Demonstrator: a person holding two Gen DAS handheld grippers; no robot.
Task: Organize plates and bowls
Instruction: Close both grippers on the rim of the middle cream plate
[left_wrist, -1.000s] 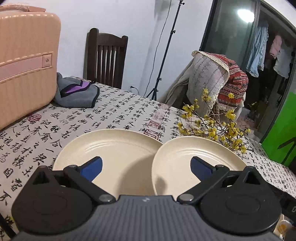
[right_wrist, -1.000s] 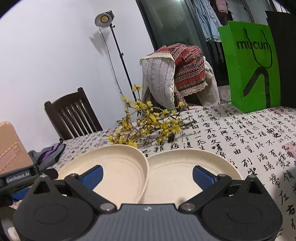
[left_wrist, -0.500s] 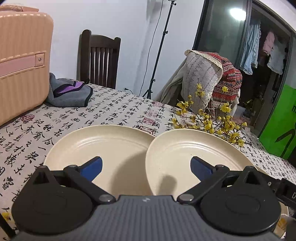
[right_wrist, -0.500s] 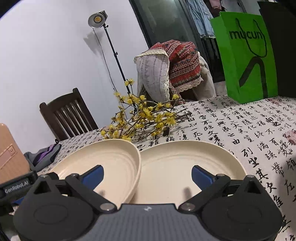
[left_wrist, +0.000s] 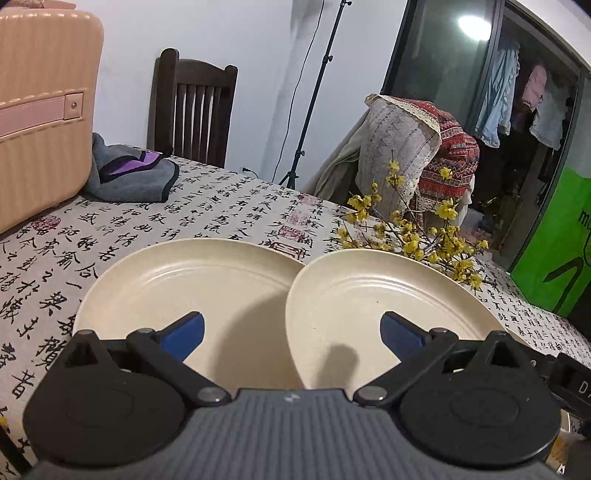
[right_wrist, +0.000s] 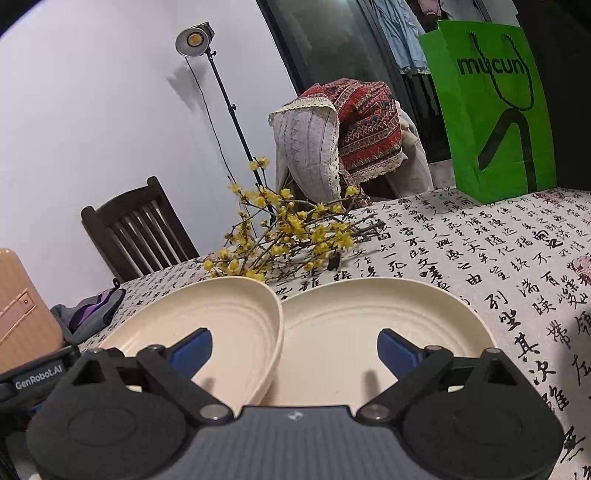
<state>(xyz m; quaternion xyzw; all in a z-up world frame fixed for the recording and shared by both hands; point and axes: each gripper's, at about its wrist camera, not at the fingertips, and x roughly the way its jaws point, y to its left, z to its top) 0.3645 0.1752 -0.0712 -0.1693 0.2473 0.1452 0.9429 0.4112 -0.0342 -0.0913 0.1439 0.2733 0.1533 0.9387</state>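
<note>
Resting side by side on the table (left_wrist: 229, 206), two cream plates looked smooth and matte, each round with faint concentric ridges stepping down to a flat well. Where they met, the left plate (left_wrist: 192, 280) and the right plate (left_wrist: 376, 295) overlapped at the rim, and which of them lay on top could not be told. Both wells were bare apart from shadows. A cloth printed with black calligraphy and red seals covered the tabletop.

Above the plates' near edges the left gripper (left_wrist: 291, 328) hung with its blue pads spread wide and nothing between them. The right gripper (right_wrist: 294, 345) was likewise spread, though its jaws had just been closing slightly, and it pressed on nothing.

Just behind the plates lay a spray of twiggy branches with small yellow flowers (right_wrist: 284, 229), its tips close to the far rims. Further left stood a ribbed peach suitcase (left_wrist: 40, 110) with a folded grey and purple cloth (left_wrist: 129, 177) beside it. At the far right corner stood a glossy green paper bag (right_wrist: 495, 110). Between bag and right plate the printed cloth lay open, as did the stretch between suitcase and left plate.
</note>
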